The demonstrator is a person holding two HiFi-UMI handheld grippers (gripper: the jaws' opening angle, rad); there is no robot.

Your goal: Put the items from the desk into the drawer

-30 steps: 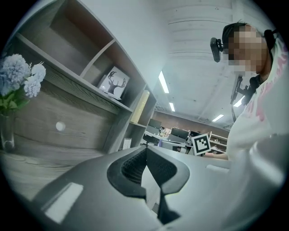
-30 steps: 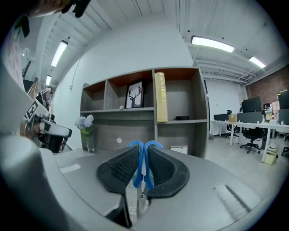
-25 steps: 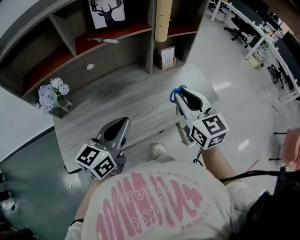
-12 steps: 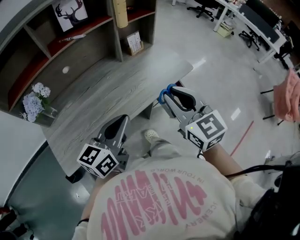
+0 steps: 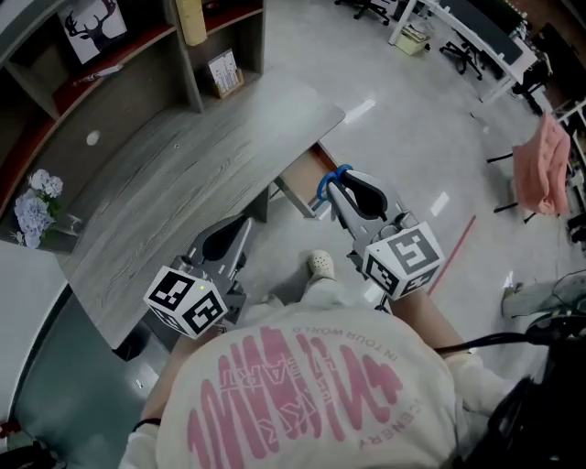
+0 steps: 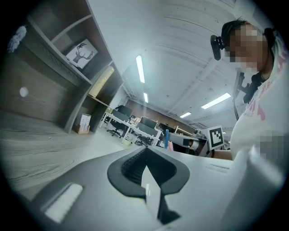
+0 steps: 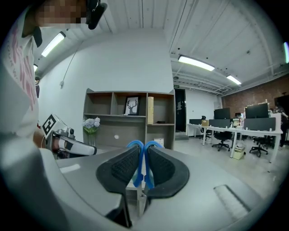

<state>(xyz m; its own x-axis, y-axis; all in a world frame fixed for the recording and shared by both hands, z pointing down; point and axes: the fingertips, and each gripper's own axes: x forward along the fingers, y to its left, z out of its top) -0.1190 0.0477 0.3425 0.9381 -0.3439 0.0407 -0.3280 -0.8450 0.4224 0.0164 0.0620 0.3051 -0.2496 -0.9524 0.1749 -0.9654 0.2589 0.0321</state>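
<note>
**A:** While pinching scissors (image 5: 320,188) by blue loops in the right gripper (image 5: 341,194), near the drawer (image 5: 307,176), could easily drop them.

**B:** Yep, thin hold. No backup from the closed, empty left gripper (image 5: 245,223).

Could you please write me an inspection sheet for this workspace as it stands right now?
Surface: grey wood desk, nothing seen on its middle.
Job's things: blue-handled scissors in the right tongs; what looks like an open drawer under the desk's edge.
Clutter: flower vase at the desk's left end; deer picture and a small box on the shelves.
Grippers: right tongs shut on the scissors; left tongs shut, empty.
Cables: black cable by the person's right arm.
Surroundings: glossy floor, office chairs, pink cloth on a stand.
</note>
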